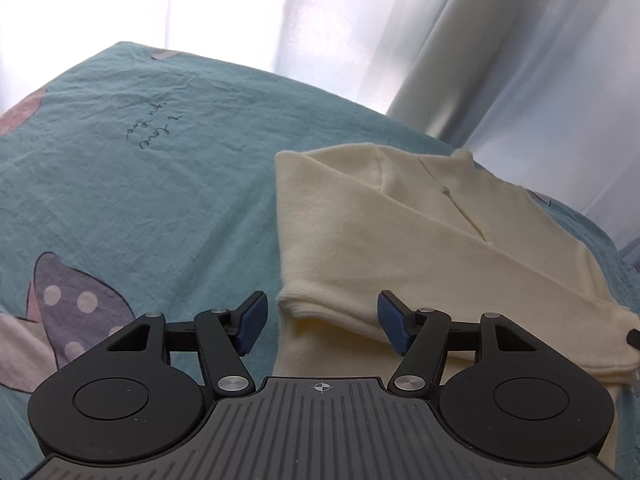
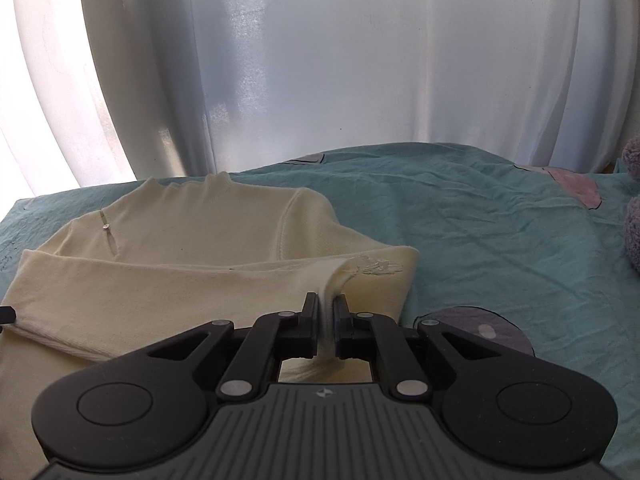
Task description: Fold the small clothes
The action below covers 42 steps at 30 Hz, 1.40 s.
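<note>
tongs vs. sweater: right side holds, left side free

right tongs (image 2: 328,322) are clamped on a pinch of cream knit, a raised ridge of fabric running forward from between the pads toward the sweater (image 2: 192,240). the pinched part looks like the end of a sleeve or a side edge; cannot tell which. left tongs (image 1: 322,322) stand spread wide with nothing between the blue pads (image 1: 253,322), hovering over the near left edge of the same sweater (image 1: 400,232).

where the garment lies: flat on the teal bed sheet (image 1: 140,200), collar at the far end, hem end toward both tongs and running under them. long axis goes roughly away from the tongs, toward the curtain (image 2: 340,80). one sleeve is already laid across the body, its ribbed cuff (image 1: 316,308) sitting just ahead of the left tongs, between the two pads in line of sight.

key relation: from the right tongs the body lies ahead and to the left, so the held part would need to be carried leftward over the body. judgement: second sleeve fold in hand, roughly mid-task.

left tongs are nearer the folded cuff and could pin it while the right side moves. risk: dragging the knit would pull the laid sleeve askew.
</note>
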Tool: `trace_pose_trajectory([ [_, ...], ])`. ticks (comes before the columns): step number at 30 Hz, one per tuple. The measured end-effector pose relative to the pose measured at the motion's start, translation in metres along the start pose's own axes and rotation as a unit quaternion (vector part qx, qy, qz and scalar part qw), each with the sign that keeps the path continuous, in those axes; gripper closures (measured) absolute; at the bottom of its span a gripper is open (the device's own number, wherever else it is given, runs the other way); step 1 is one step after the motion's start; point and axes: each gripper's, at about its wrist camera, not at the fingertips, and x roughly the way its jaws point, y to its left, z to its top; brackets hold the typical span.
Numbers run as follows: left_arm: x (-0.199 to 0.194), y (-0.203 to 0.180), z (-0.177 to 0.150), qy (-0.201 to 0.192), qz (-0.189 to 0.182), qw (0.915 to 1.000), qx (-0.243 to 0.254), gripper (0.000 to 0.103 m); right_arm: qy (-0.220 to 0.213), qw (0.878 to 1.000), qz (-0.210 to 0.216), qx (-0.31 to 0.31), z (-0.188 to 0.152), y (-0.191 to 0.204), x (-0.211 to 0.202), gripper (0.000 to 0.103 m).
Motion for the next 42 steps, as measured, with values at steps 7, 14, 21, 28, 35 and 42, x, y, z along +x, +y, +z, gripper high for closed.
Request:
trace_pose_trajectory([
  [7, -0.011, -0.003, 0.002, -0.008, 0.009, 0.9999, 0.002, 0.036, 0.001, 0.998, -0.06, -0.023, -0.005, -0.005, 0.008, 0.098],
  [14, -0.043, -0.022, 0.017, -0.053, -0.022, 0.9973, 0.045, 0.032, -0.029, 0.998, -0.057, -0.004, 0.008, -0.015, -0.019, 0.097],
  [21, 0.001, -0.076, 0.008, 0.007, -0.067, 0.9933, 0.094, 0.037, 0.009, 0.995, 0.024, -0.1, 0.009, 0.056, 0.012, 0.096],
  [28, 0.033, -0.102, -0.004, 0.002, -0.028, 0.987, 0.158, 0.039, 0.004, 0.987, -0.012, -0.161, -0.002, 0.077, 0.043, 0.097],
  [35, 0.031, -0.1, -0.006, -0.012, -0.025, 0.986, 0.164, 0.034, -0.01, 0.982, -0.029, -0.186, 0.003, 0.078, 0.055, 0.096],
  [42, 0.003, -0.083, -0.019, 0.012, -0.042, 0.9874, 0.152, 0.033, 0.02, 0.99, 0.027, -0.135, -0.016, 0.067, 0.003, 0.078],
])
